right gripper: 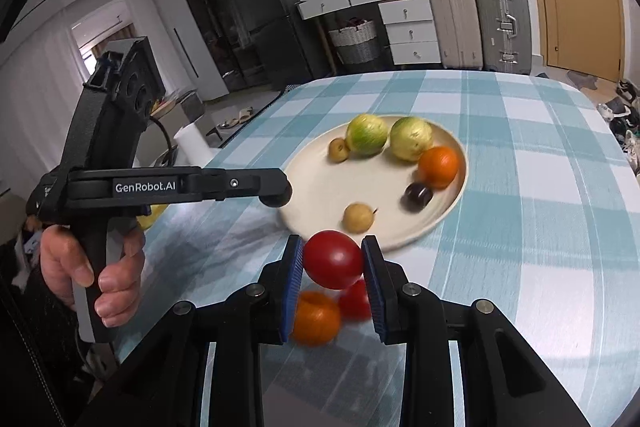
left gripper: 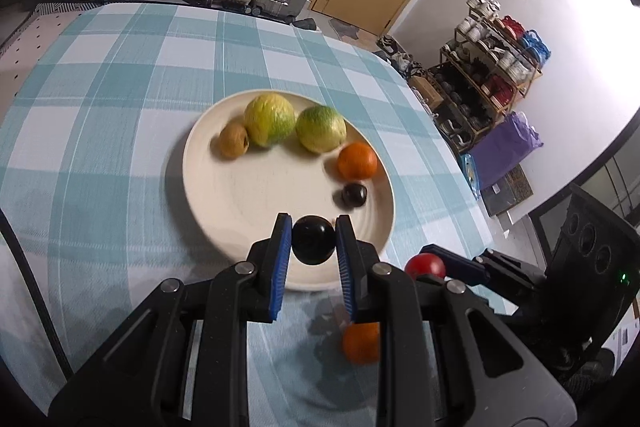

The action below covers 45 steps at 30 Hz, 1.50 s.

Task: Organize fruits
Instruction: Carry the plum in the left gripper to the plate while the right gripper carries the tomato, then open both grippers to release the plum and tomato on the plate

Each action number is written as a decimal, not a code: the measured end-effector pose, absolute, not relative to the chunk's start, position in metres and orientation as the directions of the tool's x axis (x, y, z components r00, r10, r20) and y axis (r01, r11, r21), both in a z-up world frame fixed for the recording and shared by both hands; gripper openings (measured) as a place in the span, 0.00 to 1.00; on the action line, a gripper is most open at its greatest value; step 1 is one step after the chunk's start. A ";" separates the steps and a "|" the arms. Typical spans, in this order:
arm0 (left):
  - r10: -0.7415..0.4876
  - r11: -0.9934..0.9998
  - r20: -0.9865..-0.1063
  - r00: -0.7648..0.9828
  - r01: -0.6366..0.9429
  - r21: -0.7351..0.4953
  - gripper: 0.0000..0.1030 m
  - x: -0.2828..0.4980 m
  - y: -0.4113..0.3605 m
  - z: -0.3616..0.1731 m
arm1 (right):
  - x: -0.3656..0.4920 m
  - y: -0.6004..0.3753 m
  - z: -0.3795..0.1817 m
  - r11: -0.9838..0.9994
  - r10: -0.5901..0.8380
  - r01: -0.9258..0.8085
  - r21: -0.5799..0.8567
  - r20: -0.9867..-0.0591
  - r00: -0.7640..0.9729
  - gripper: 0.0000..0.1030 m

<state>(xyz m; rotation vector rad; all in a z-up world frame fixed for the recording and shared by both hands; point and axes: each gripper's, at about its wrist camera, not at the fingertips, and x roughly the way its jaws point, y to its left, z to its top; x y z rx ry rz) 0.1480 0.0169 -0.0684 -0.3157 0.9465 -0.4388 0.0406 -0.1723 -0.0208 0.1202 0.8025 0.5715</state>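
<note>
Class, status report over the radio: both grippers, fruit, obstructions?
Left gripper shut on round dark plum. Right gripper shut on round red tomato. Cream round plate ahead, unobstructed.

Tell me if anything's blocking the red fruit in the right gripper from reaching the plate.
Nothing visible blocks it. The right gripper holds the red fruit above the cloth, just short of the plate, whose near rim lies directly ahead.

**Fruit gathered on plate at table's centre**

On the plate (right gripper: 448,223): two guavas (right gripper: 367,134) side by side at the far rim, kiwi (right gripper: 339,149) left, orange (right gripper: 438,167) right, plum (right gripper: 417,195) before it. Off the plate, near the table (right gripper: 540,227) edge: another orange (right gripper: 316,319).
</note>
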 end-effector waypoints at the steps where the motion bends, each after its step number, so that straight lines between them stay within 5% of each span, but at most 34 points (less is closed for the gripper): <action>1: -0.496 0.865 -0.708 0.503 0.217 -0.452 0.19 0.154 0.015 -0.070 | 0.048 -0.171 -0.021 0.846 0.521 -0.435 0.308 -0.651 0.553 0.29; 18: -0.531 0.844 -0.715 0.454 0.204 -0.496 0.19 0.223 -0.009 -0.089 | 0.119 -0.176 -0.025 0.854 0.517 -0.415 0.315 -0.604 0.606 0.29; 37: -0.598 0.784 -0.672 0.437 0.145 -0.604 0.19 0.252 -0.008 -0.105 | 0.145 -0.158 -0.037 0.872 0.460 -0.443 0.209 -0.658 0.596 0.30; 45: -0.617 0.766 -0.653 0.438 0.144 -0.627 0.30 0.246 -0.006 -0.097 | 0.141 -0.171 -0.029 0.875 0.472 -0.417 0.246 -0.626 0.621 0.47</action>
